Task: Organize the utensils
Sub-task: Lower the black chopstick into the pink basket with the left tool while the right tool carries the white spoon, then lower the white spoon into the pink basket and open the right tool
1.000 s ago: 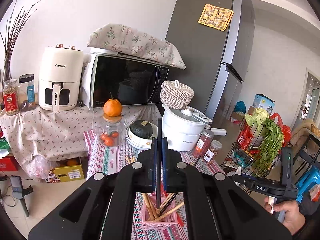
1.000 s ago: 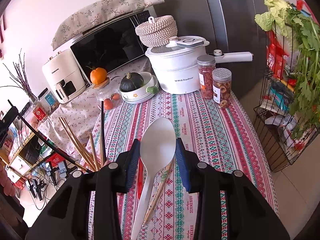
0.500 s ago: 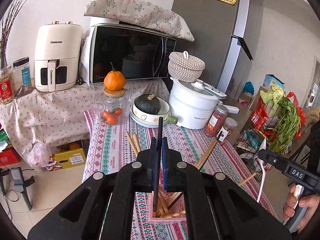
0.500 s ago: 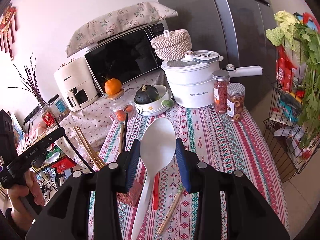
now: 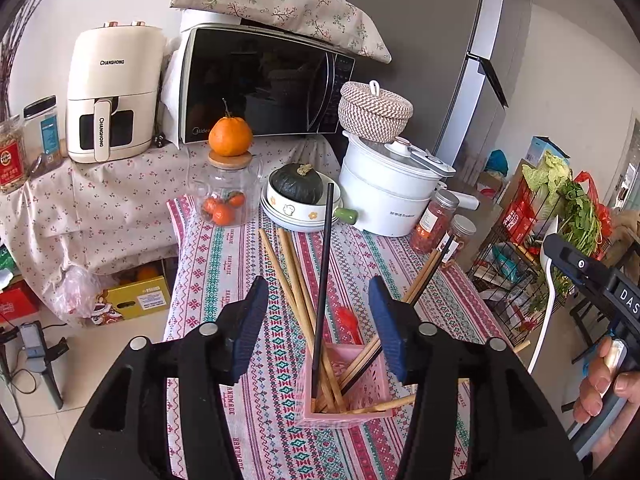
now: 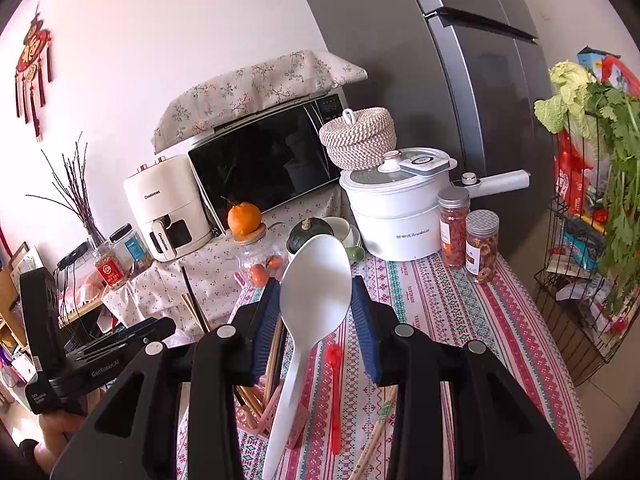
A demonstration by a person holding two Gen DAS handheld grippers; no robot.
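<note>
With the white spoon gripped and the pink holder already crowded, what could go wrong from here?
The right gripper holds the white spoon by its bowl, so the handle may swing on insertion. The pink holder is packed with splayed chopsticks; pushing in could tip it. The open left gripper straddles the black chopstick and may snag it.

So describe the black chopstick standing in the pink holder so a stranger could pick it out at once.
Start at the white electric pot at the back of the striped tablecloth, then come forward to the pink holder near the front edge. The black chopstick stands nearly upright in it, between the open left tongs. Most of its neighbours are pale wood and lean outward; it is the tall, dark, straight one.
</note>
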